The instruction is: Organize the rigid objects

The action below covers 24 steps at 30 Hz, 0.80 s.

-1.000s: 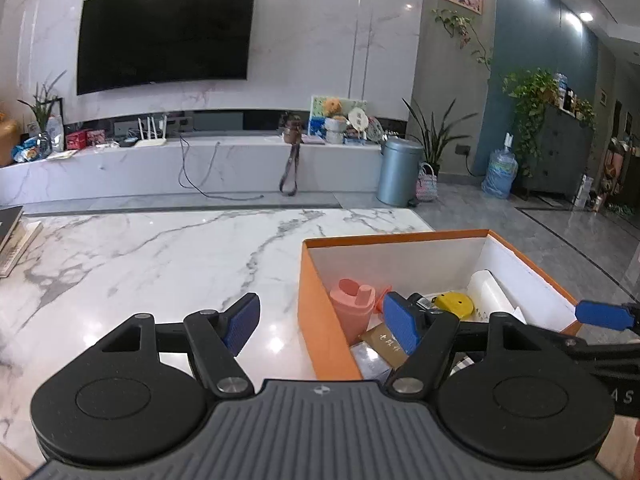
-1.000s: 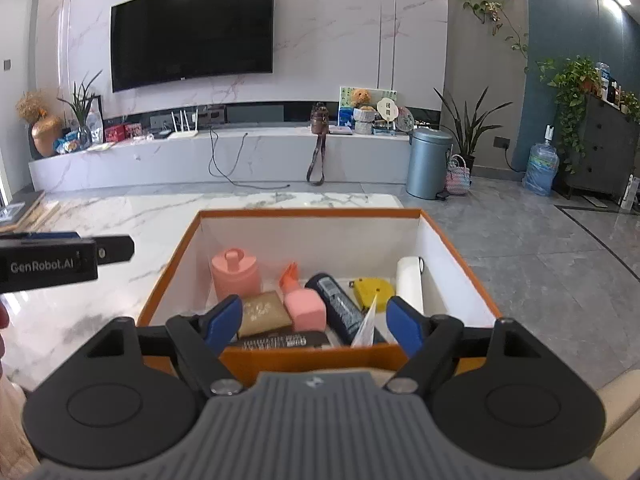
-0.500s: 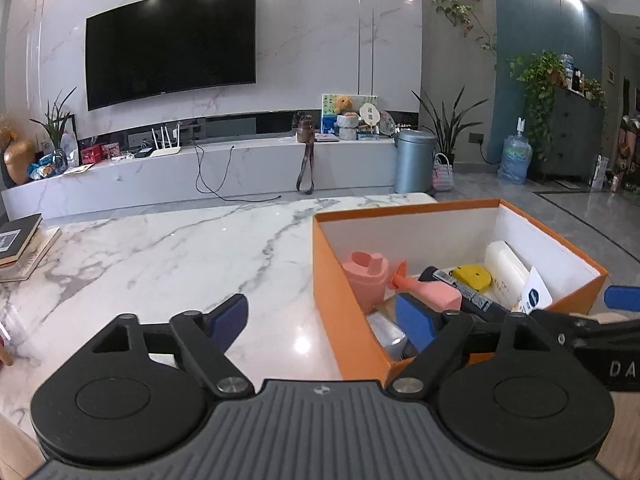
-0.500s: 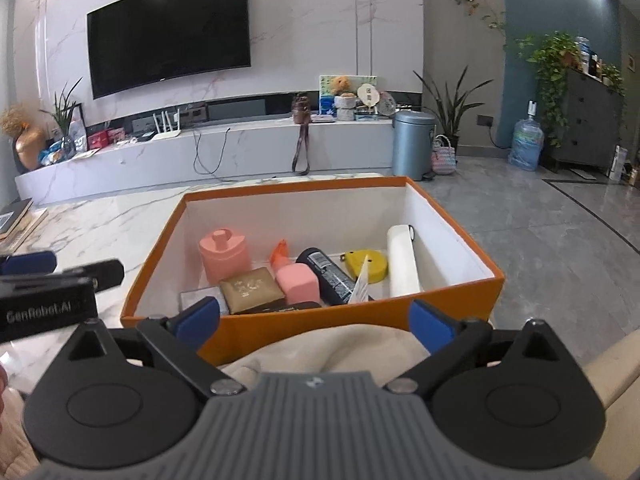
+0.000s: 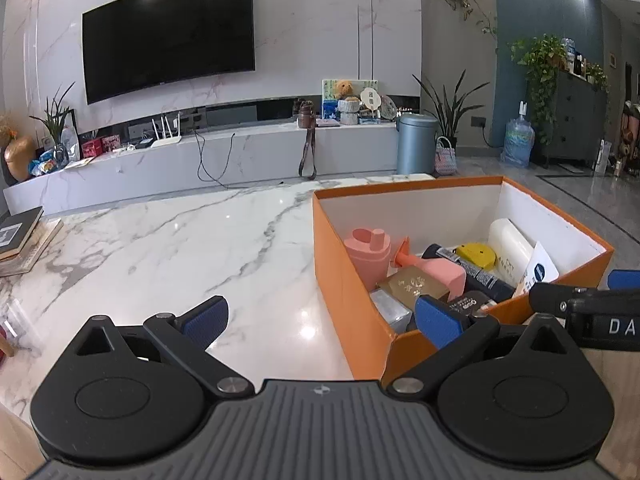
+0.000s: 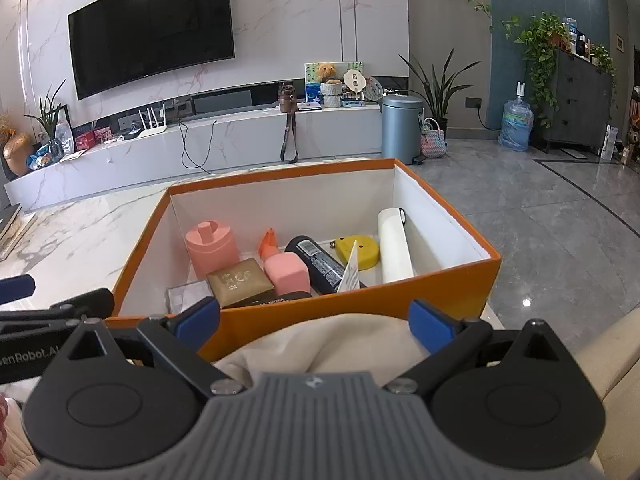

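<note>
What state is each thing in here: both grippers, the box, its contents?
Left gripper: open, empty.
Right gripper: open, empty.
Orange cardboard box: lidless, on marble table.
White cylindrical bottle: lying down.
Pink round container: upright.
Yellow tape measure: flat.

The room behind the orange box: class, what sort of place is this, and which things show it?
Most likely a home living room: a large wall-mounted television above a long marble media console, houseplants, and a marble table holding the orange box of household items.
</note>
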Motion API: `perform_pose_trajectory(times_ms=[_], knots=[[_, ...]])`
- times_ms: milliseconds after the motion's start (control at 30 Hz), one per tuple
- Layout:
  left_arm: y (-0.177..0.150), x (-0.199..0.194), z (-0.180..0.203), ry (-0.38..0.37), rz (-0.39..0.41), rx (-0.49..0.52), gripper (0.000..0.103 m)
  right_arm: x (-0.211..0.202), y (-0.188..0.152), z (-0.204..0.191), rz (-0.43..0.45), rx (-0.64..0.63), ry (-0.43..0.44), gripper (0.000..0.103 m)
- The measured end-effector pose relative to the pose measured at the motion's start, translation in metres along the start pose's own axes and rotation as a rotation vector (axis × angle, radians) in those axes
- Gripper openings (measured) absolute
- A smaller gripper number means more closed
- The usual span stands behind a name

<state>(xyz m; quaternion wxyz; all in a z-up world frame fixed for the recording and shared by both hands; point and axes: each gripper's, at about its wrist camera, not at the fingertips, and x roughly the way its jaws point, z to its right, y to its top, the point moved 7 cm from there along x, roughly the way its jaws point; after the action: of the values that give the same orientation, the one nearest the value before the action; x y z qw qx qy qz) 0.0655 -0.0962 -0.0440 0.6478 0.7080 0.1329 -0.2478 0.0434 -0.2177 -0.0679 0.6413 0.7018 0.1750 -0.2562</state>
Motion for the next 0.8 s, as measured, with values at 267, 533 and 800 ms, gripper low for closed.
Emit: perform_pose_trajectory(times_ms=[267, 533, 800], knots=[[0.0003, -0.0030, 0.0002, -0.003, -0.014, -0.002, 0.103, 0.0005, 0.0005, -0.0024, -0.001, -0.008, -0.006, 0.099], [0.0006, -0.0059, 0.0032, -0.009, -0.024, -0.002, 0.103, -0.0005, 0.0006, -0.0027, 0.002, -0.007, -0.006, 0.099], [0.0019, -0.0058, 0.0034, -0.007, -0.020, -0.007, 0.103, -0.0004, 0.0006, -0.0027, 0.002, -0.006, -0.005, 0.099]])
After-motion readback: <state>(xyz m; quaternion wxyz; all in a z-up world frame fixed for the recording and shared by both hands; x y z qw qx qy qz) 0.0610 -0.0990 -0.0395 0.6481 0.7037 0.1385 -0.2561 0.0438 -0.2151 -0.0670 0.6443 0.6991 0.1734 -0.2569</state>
